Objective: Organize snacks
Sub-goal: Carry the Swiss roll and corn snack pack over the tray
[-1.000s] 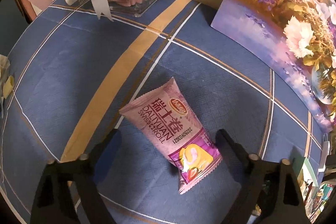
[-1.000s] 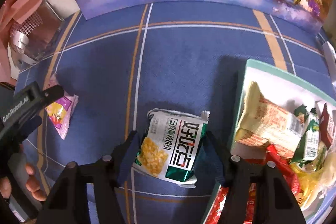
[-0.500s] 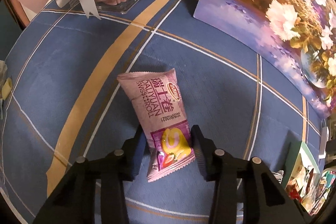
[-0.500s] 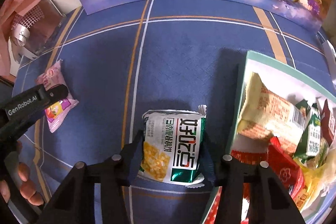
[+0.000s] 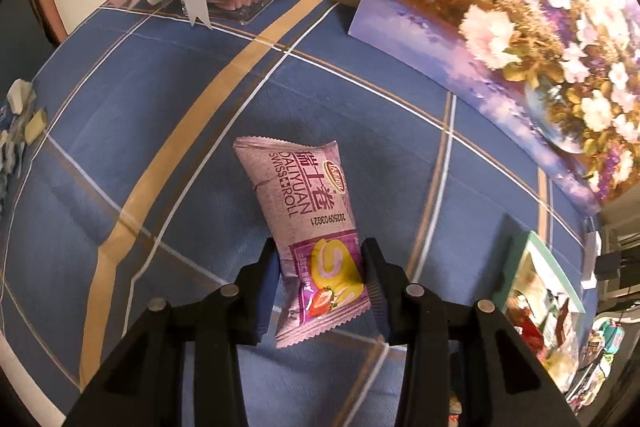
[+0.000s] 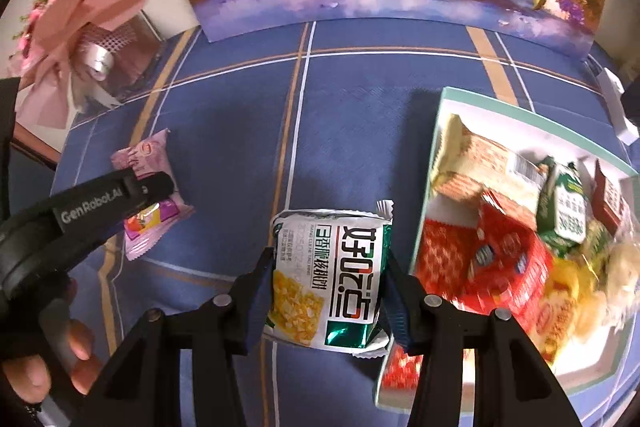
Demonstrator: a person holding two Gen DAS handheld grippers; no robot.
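Between black fingers (image 5: 376, 267): crinkly foil packets (image 5: 308, 227)

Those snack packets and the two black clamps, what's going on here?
A person is tidying snacks with a gripper in each hand. The left gripper is shut on a pink Swiss roll packet; the right gripper is shut on a green corn snack bag. A tray to the right already holds other snacks.

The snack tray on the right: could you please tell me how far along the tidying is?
Done: several packets already lie in the tray. In hand: the left gripper is shut on the pink Swiss roll packet, and the right gripper is shut on the green corn snack packet. Left: both packets have yet to go into the tray.
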